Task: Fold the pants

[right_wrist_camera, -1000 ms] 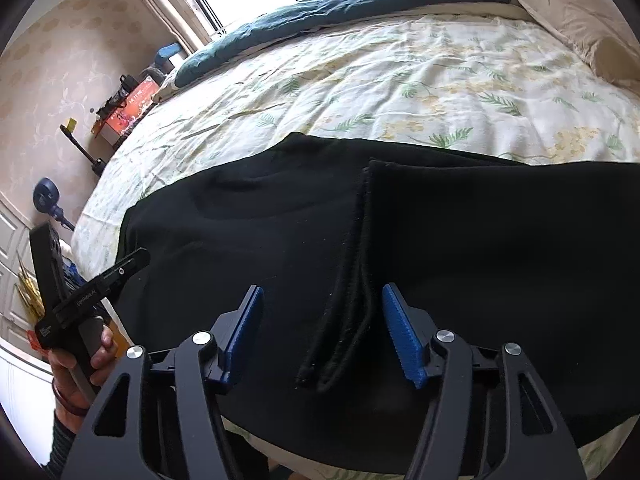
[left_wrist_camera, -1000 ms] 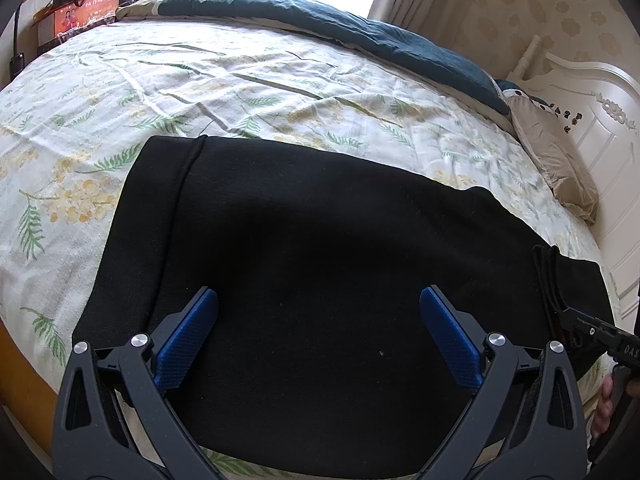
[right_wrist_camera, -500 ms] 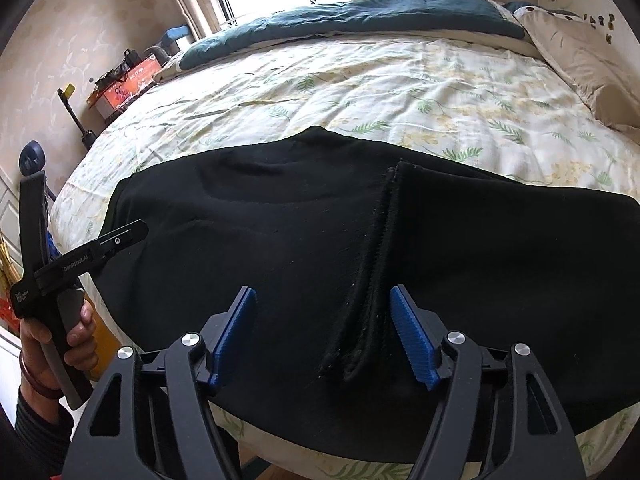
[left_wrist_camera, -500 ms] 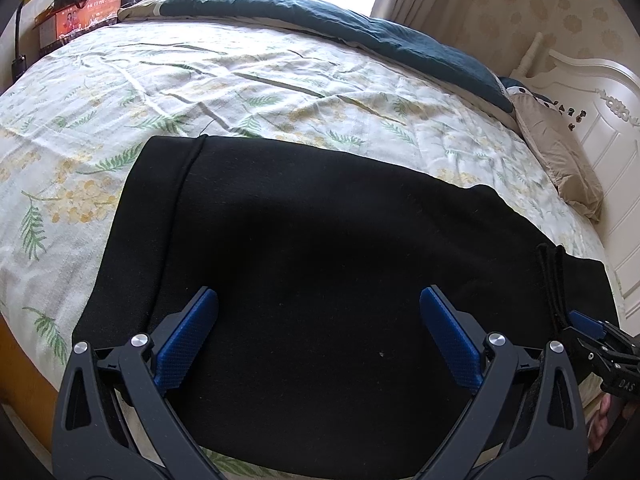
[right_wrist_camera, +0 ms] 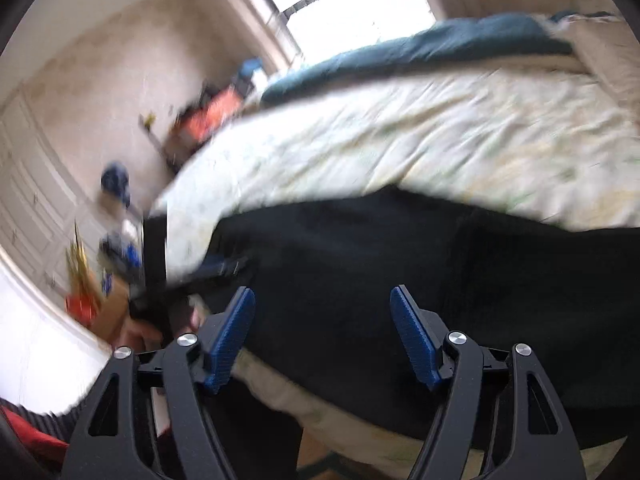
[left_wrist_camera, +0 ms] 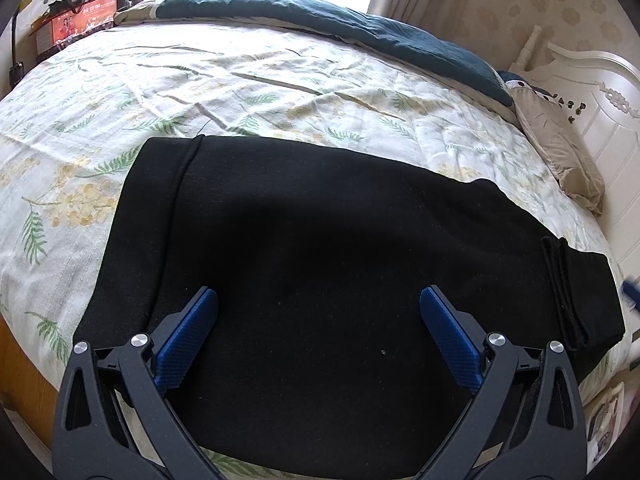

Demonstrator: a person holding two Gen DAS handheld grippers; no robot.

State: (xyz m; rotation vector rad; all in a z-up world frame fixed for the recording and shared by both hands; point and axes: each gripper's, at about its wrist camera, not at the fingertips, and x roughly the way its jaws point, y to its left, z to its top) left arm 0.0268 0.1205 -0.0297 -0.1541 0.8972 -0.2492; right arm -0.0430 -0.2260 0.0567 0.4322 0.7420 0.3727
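right gripper (right_wrist_camera: 322, 304) lifted off the pants (left_wrist_camera: 320, 260), jaws widening, empty

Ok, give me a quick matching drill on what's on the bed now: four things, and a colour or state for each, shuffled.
Things:
1. pants
2. blanket
3. pillow
4. left tongs

States:
A. beige, by the headboard
B. open, nothing gripped
C. black, lying flat on the sheet
D. dark teal, along the far edge

Pairs: 1-C, 2-D, 3-A, 4-B
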